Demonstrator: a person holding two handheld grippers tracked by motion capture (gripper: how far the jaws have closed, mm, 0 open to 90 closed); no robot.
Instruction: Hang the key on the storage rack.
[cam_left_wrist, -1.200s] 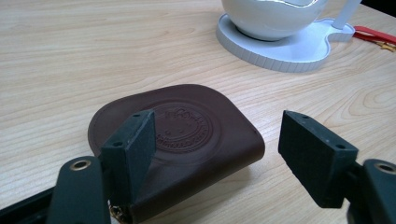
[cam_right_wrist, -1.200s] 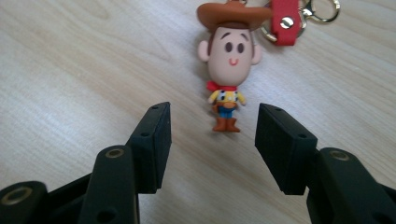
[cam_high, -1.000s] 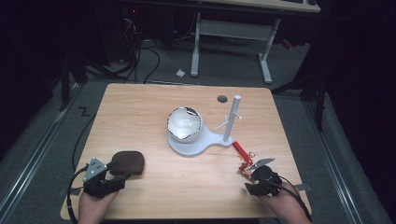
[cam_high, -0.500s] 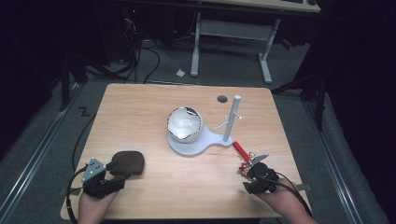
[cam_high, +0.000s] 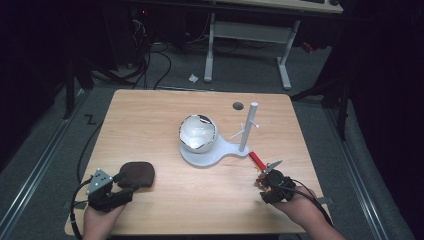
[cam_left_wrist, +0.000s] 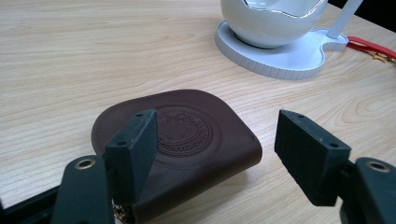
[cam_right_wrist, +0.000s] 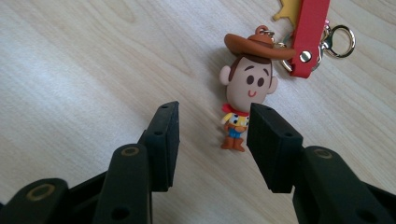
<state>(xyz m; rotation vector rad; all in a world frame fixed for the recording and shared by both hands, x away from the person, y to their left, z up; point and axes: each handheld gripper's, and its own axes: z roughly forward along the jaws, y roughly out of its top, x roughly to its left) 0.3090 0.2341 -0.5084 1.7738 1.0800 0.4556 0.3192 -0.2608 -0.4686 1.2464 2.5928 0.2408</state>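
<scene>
Red-strapped cowboy keychain (cam_right_wrist: 247, 93), table's near right edge | right gripper (cam_right_wrist: 212, 140) jaws just closing, nothing pinched | left gripper (cam_left_wrist: 215, 140) spread over brown pouch (cam_left_wrist: 187, 140).

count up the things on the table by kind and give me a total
brown leather pouch: 1
cowboy figure keychain with red strap: 1
white stand with bowl and post: 1
dark round spot on the tabletop, unclear what: 1
grippers, left gripper and right gripper: 2
total: 6
</scene>
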